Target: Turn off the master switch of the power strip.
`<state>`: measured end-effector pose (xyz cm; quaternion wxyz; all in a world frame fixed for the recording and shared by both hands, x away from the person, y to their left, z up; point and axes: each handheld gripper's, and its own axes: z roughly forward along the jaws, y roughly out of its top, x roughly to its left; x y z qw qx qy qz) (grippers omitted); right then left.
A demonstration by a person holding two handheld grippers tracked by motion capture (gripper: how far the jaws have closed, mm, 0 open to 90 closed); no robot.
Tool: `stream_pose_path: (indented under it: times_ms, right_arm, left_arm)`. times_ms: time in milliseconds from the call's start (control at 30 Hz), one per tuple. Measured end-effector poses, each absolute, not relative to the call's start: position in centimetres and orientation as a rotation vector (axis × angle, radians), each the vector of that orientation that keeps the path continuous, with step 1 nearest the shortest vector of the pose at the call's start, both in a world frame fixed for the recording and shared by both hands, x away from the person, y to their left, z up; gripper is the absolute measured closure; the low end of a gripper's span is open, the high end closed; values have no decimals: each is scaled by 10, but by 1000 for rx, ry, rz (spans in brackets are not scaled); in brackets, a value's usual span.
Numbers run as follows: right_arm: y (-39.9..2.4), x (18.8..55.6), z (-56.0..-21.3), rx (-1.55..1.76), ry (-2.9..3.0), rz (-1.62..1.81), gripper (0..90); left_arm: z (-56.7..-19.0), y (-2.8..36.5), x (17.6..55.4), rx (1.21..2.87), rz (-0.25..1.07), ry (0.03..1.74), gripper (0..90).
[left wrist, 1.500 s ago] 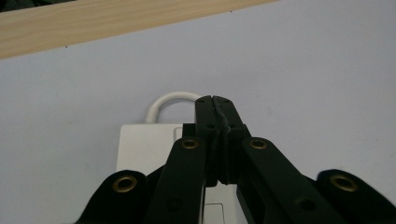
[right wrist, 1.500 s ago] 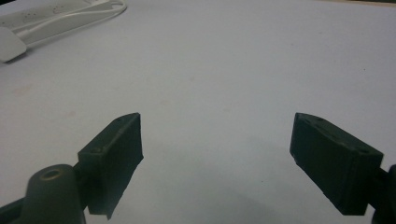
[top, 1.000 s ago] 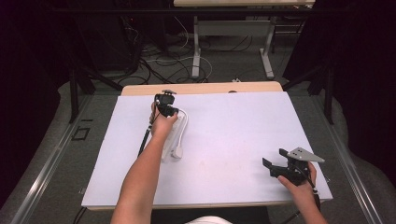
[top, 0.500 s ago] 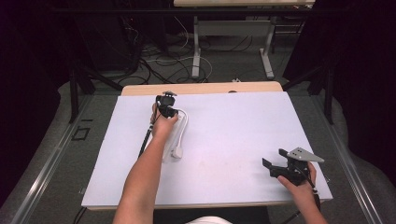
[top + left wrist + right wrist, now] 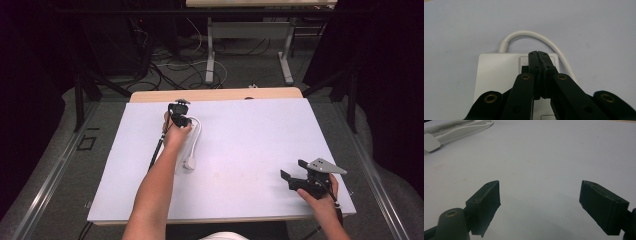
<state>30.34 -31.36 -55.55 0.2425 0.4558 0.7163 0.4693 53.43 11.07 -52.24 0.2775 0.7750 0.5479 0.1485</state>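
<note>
The left gripper (image 5: 539,53) has its jaws pressed together with nothing between them, and its tips rest down against the top face of a white power strip (image 5: 499,75) that lies flat on the pale worktop (image 5: 260,140), toward the far left part of it. The strip's white cord (image 5: 534,35) leaves one end in a tight arch and runs back alongside the body; in the high view the white plug (image 5: 190,163) lies nearer the person, just beside the strip. The right gripper (image 5: 296,176) sits well apart at the near right edge of the worktop, jaws spread wide and holding nothing, with bare surface between its pads (image 5: 486,202). By the look of it the strip is a rigid, fairly light plastic bar with smooth sides that could slip under a loose pinch, so the surest hold is probably across its narrow width near the middle, while the cord is soft and springy and would drag or swing the plug if taken alone (the stiffened collar where cord meets body seems the better spot on it). The sockets or switch under the closed tips are hidden by the jaws, the near end of the strip is cut off in the left gripper view, and in the high view the person's left hand (image 5: 175,135) covers much of it.
</note>
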Motion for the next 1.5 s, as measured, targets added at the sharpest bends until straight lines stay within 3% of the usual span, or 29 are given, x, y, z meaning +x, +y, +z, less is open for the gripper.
stream_pose_path:
  times_ms: [233, 1300, 1500]
  right_arm:
    - [-314, 302, -554, 1249, 1937, 1307, 166]
    - [-314, 304, -555, 1259, 1947, 1298, 167]
    - [-314, 303, -555, 1257, 1947, 1297, 166]
  left_arm:
    - [-522, 107, 533, 2131, 446, 1449, 900]
    - [-519, 111, 533, 2047, 400, 1485, 899]
    - [-515, 114, 532, 2047, 419, 1477, 806]
